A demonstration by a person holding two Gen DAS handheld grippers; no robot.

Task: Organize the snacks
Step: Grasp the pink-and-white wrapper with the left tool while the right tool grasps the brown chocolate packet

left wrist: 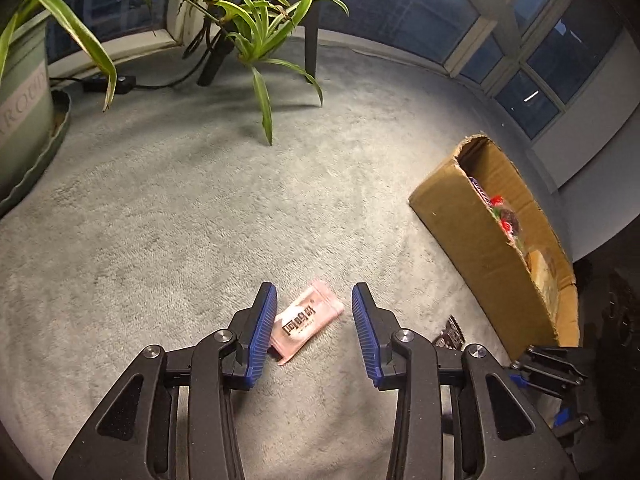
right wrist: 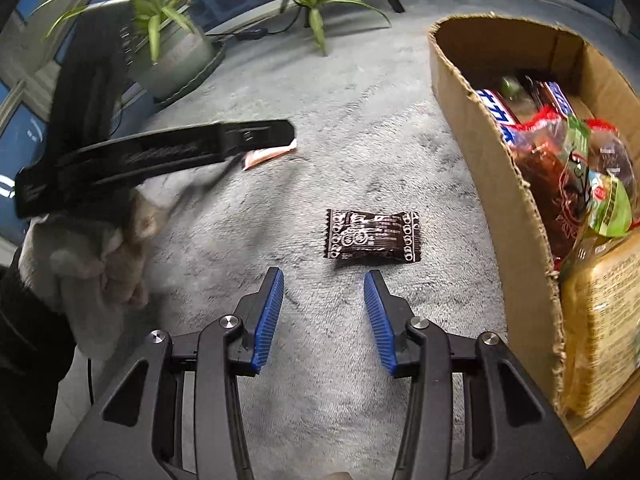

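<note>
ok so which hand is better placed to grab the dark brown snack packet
Right. The dark brown packet lies just ahead of the right gripper, whose jaws stand open, beside the cardboard box. The left gripper is over the pink packet.

Each hand-held gripper, left point(left wrist: 314, 294) and right point(right wrist: 324, 280), has black plastic linkage arms with silver round screws at the pivots and ribbed blue pads point(right wrist: 270, 318). At the right view's left edge, a fuzzy pale sleeve point(right wrist: 80, 280) shows.
</note>
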